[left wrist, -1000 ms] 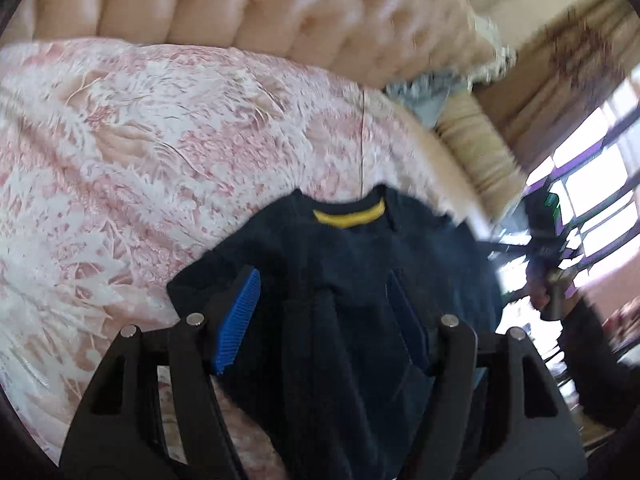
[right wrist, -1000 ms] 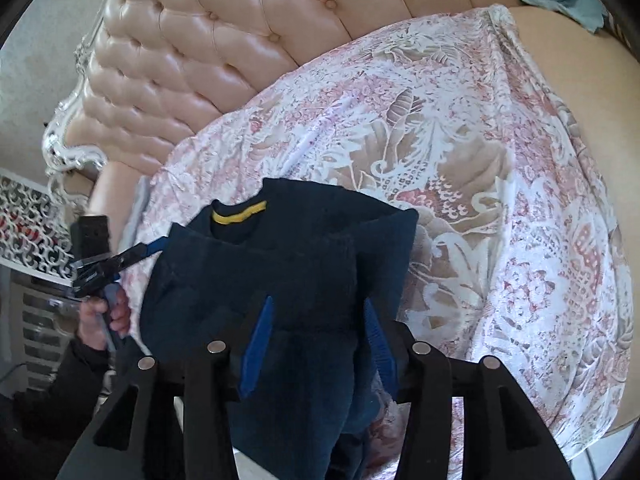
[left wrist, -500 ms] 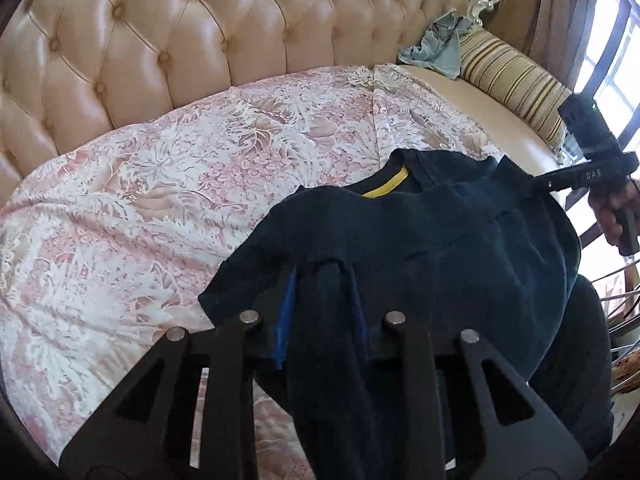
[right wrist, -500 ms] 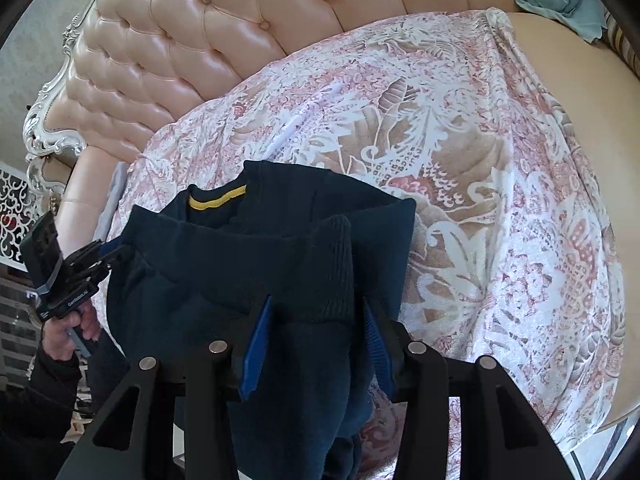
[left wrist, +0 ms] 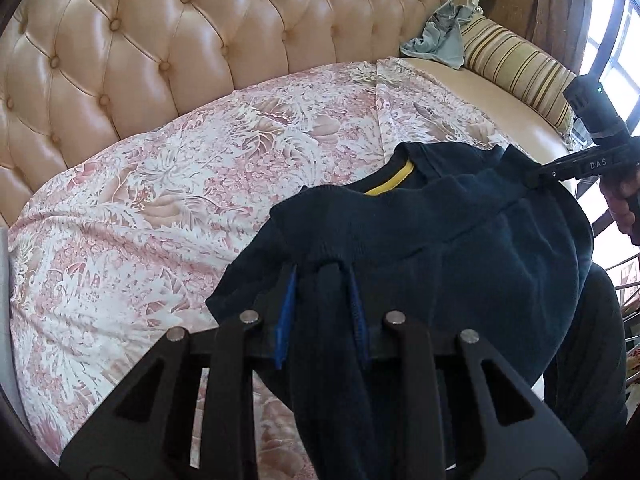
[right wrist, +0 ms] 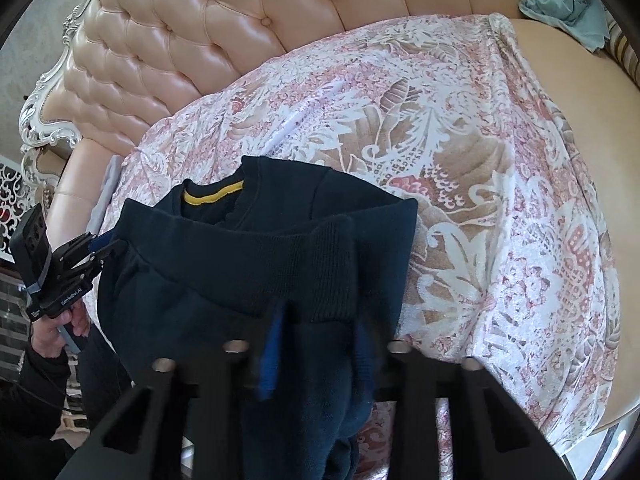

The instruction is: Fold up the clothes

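Observation:
A dark navy sweater with a yellow strip inside its collar lies on the floral cover. Its ribbed hem is doubled over toward the collar. My left gripper is shut on the hem's left end, with cloth bunched between the blue pads. In the right wrist view my right gripper is shut on the hem's other end, and the sweater hangs below it. Each view also shows the other gripper: the right gripper and the left gripper, both pinching the hem.
A pink and white floral cover spreads over a cushioned seat, with a tufted peach backrest behind. A light blue cloth and a striped cushion lie at the far right. A hand holds the right gripper by a window.
My left gripper went from wide open to shut on the hem. Both grippers have carried the hem up and forward, toward the collar.

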The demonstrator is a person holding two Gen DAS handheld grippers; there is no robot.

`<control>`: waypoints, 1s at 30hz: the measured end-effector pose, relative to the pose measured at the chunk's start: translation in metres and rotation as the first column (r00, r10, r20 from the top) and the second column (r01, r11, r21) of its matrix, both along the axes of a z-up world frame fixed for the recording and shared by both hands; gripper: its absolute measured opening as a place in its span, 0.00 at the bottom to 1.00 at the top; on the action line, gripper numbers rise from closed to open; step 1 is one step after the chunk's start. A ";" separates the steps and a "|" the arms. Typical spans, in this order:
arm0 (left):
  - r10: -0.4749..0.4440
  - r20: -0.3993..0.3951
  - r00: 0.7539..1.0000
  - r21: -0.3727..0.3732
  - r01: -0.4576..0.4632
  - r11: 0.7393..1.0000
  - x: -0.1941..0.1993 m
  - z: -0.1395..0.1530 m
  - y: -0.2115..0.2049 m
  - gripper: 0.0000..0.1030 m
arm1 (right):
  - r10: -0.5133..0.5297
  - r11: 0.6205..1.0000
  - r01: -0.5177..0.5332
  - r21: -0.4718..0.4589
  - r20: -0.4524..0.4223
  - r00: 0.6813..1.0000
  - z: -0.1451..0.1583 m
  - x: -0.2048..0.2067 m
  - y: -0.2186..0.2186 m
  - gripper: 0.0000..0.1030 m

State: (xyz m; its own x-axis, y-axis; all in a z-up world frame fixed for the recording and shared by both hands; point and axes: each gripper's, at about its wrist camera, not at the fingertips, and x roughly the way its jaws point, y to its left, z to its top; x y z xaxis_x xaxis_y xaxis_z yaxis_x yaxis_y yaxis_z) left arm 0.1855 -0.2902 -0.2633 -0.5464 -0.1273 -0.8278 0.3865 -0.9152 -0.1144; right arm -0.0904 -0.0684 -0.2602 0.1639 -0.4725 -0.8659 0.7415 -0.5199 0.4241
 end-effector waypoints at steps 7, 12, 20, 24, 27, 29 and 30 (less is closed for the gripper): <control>0.003 -0.023 1.000 0.027 -0.002 1.000 0.004 0.008 -0.002 0.24 | -0.001 1.000 0.000 -0.022 -0.025 1.000 0.019 0.007 0.004 0.19; 0.018 -0.071 0.997 0.061 -0.014 0.998 0.003 0.027 -0.012 0.23 | -0.012 0.998 0.009 -0.063 -0.035 0.999 0.042 0.005 0.004 0.19; 0.121 -0.083 0.989 0.147 -0.108 0.983 -0.012 0.020 -0.048 0.22 | -0.015 0.998 0.009 -0.069 -0.091 0.996 0.050 -0.015 -0.032 0.19; 0.175 -0.060 0.983 0.177 -0.162 0.971 -0.008 0.002 -0.053 0.22 | -0.003 0.997 -0.006 -0.078 -0.119 0.993 0.045 -0.019 -0.047 0.19; 0.196 -0.041 0.980 0.184 -0.185 0.965 -0.004 -0.011 -0.050 0.22 | -0.004 0.999 -0.002 -0.052 -0.116 0.993 0.026 -0.023 -0.054 0.19; 0.218 -0.002 0.976 0.217 -0.212 0.953 -0.002 -0.023 -0.052 0.23 | 0.002 1.000 -0.002 0.002 -0.113 0.994 0.007 -0.023 -0.057 0.19; 0.230 0.020 0.973 0.271 -0.227 0.935 0.001 -0.032 -0.053 0.24 | 0.007 1.000 -0.004 0.026 -0.113 0.994 0.000 -0.021 -0.057 0.19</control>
